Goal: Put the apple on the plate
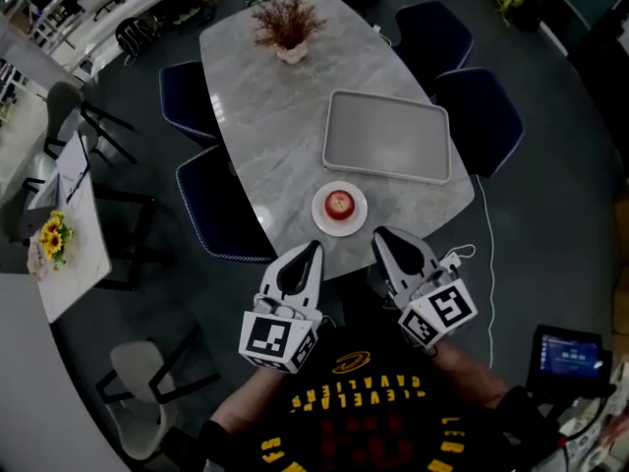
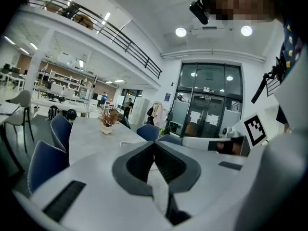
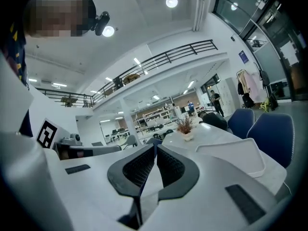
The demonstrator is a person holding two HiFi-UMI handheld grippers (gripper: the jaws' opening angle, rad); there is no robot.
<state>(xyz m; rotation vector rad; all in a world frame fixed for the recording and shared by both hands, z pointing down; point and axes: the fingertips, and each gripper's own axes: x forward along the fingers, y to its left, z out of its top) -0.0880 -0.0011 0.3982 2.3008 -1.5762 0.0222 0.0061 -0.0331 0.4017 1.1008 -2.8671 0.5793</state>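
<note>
Nearest: left gripper (image 1: 311,251) and right gripper (image 1: 385,237), jaws pressed together on nothing, hovering off near edge of tabletop (image 1: 285,136); just beyond, apple (image 1: 338,204) resting on plate (image 1: 360,215); placing apparently done; next, only keeping clear.

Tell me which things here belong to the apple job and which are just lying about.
Job: apple, already on the plate; left gripper and right gripper, both shut and empty.
Lying about: tray, potted plant, blue chairs.
</note>
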